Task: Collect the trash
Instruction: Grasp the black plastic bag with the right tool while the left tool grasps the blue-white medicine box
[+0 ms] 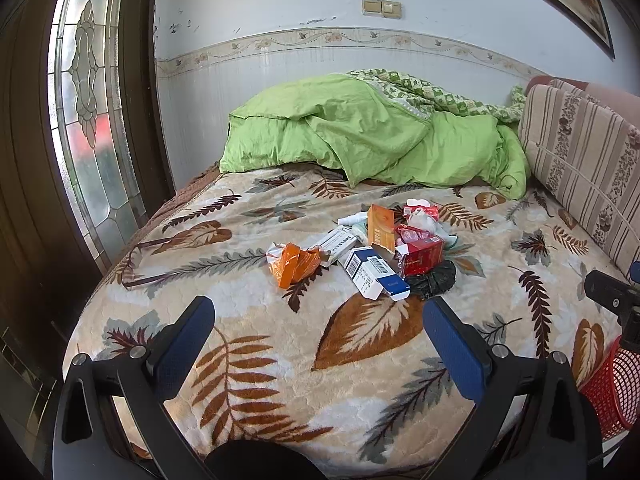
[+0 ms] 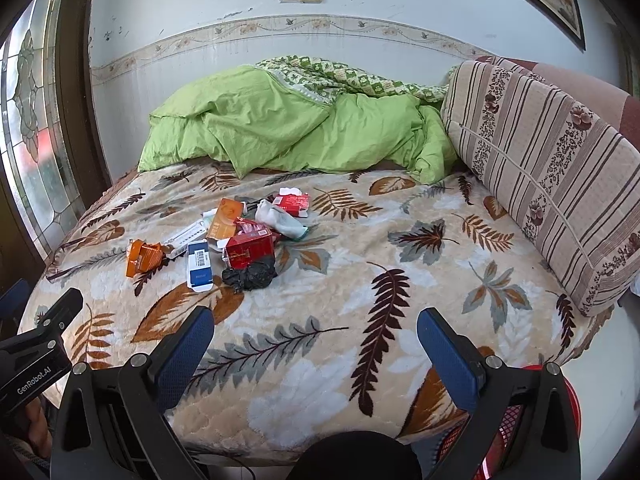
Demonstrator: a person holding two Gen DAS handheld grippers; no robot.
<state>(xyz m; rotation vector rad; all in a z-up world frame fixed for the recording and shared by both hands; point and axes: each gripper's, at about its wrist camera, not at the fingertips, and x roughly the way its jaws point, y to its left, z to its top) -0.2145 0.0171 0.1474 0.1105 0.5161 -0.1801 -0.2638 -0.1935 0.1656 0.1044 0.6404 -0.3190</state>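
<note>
Blue pads line both grippers; the left gripper (image 1: 318, 316) and the right gripper (image 2: 316, 326) each stand wide apart with nothing between the fingers, held low over the near edge of the bed (image 2: 400, 360). In the right wrist view the left gripper's black body shows at lower left, printed "GenRobot.AI". A red mesh basket (image 1: 612, 392) sits off the bed's near right corner, below the right gripper.

Trash lies in a loose heap on the leaf-patterned blanket, mid-bed and left of centre, well ahead of both grippers. Nearest is a blue-and-white box (image 1: 374, 274) with a barcode, its long axis running from the far left toward the near right; other print on it is too small to read. A black bag (image 1: 434, 280) touches its right side, with a red carton (image 1: 420, 256) just behind. A crumpled orange wrapper (image 1: 294, 264) lies left of the heap; an orange box (image 1: 382, 226) stands tilted behind. Farther back lies a green quilt (image 1: 360, 136).
</note>
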